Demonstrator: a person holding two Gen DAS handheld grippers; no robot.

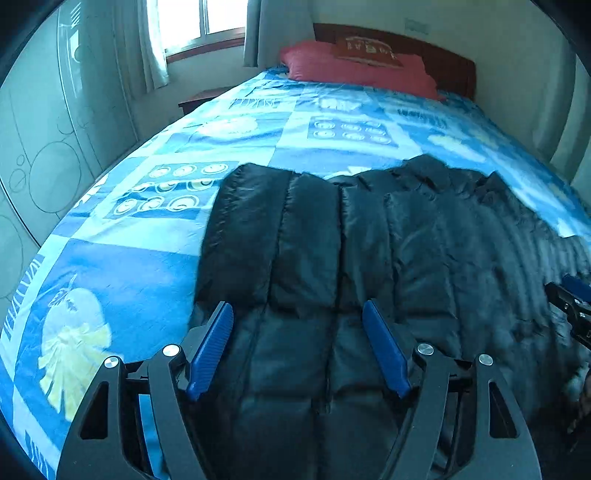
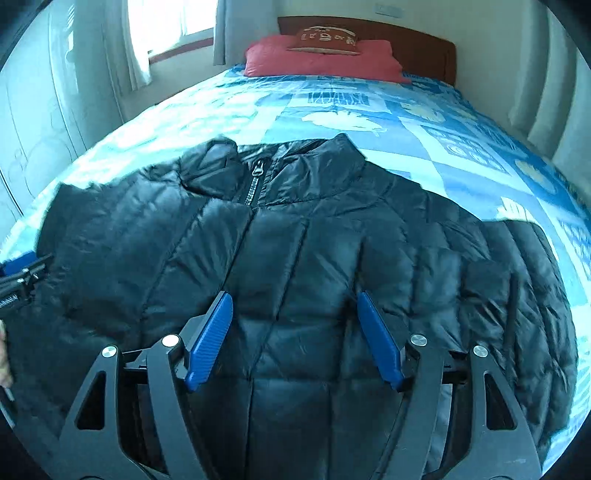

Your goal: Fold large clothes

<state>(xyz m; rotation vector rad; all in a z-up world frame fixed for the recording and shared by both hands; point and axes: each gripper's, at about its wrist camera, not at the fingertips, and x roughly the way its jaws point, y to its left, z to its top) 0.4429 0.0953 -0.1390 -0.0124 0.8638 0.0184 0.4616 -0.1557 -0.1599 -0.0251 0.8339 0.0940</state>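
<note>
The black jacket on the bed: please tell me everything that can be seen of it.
The black jacket is a puffy quilted garment of shiny fabric. It lies spread front-up on the blue patterned bedspread, its stand-up collar towards the red pillow, its zip closed almost to the top. One sleeve lies out to the right. Nothing grips it.

Home bedroom. Bed [image 2: 461, 122] fills the room ahead of the tool, covered in a blue patchwork-print sheet [image 1: 110, 266]. Far end beyond the tool: red pillow [image 2: 321, 59] with a small brown cushion [image 2: 325, 38] on top, against a dark wooden headboard [image 2: 417, 40]. Up and left of the tool: bright window [image 1: 199, 18] with pale curtains [image 1: 147, 48], a low wooden bedside stand [image 1: 199, 98] below it. Far left: wardrobe doors with circle pattern [image 1: 44, 162]. Black puffer jacket [image 2: 295, 240] spread on the bed.
</note>
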